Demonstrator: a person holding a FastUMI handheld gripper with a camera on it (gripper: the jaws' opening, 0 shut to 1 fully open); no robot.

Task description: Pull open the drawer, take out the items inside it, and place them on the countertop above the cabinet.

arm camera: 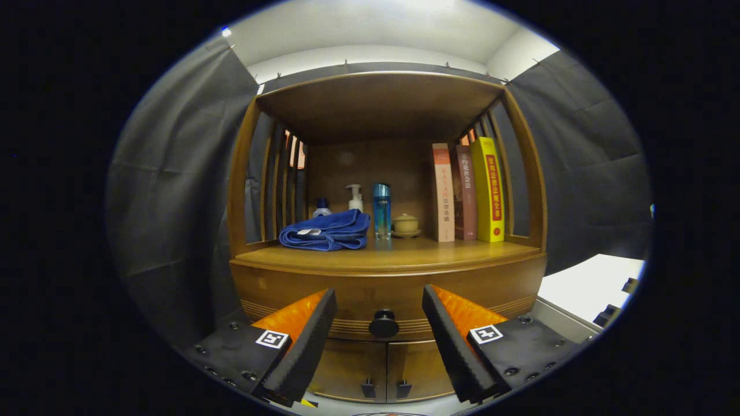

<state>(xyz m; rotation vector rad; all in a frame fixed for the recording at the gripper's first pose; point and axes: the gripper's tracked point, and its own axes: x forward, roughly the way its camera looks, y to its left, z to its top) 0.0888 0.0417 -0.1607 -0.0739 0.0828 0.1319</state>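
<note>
Gripper (pixel 378 300) spread wide, empty. Drawer (pixel 381 297) shut under the countertop (pixel 462 254); its knob (pixel 383 324) sits between the fingers, apart. Advance centred, close squarely on knob, pull straight back.

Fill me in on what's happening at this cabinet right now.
A person is holding a gripper up to a wooden cabinet. Its fingers are open, with the drawer's round knob between them and just ahead, not yet gripped. The drawer looks shut. On the countertop above it sit a folded blue towel, a pump bottle, a blue bottle, a small lidded cup and three upright books.
</note>
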